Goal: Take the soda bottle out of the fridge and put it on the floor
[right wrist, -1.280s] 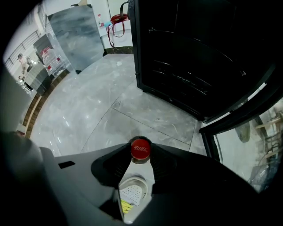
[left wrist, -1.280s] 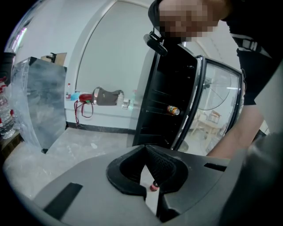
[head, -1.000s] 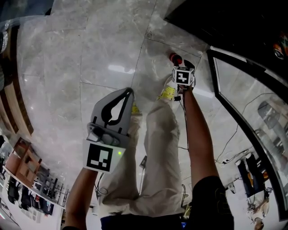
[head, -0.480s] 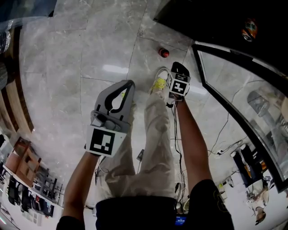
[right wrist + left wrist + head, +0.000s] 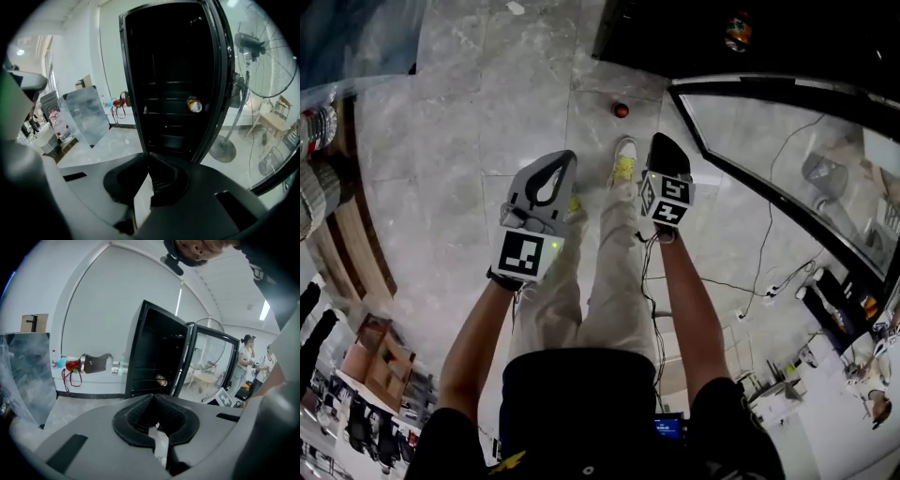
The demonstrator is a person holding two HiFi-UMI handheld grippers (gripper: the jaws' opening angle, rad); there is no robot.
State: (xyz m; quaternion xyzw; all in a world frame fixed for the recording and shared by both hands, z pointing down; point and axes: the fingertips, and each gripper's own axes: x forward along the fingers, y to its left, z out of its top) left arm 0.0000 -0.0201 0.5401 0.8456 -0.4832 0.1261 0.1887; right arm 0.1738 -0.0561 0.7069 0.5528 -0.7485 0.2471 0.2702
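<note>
The soda bottle stands on the grey floor in front of the open black fridge; from above only its red cap shows. Neither gripper touches it. In the head view my right gripper hangs above and to the right of the bottle. Its jaws have just been closing and now meet with nothing between them. My left gripper is beside my left leg, its tips together and empty. A can lies on a fridge shelf.
The fridge's glass door stands open at the right. My shoes are just below the bottle. Cables trail over the floor. A standing fan is behind the door. People stand far off.
Both grippers have risen from the floor. The right one was down at the bottle and has come away from it, leaving it standing; the view has tilted so more of the fridge shows.
</note>
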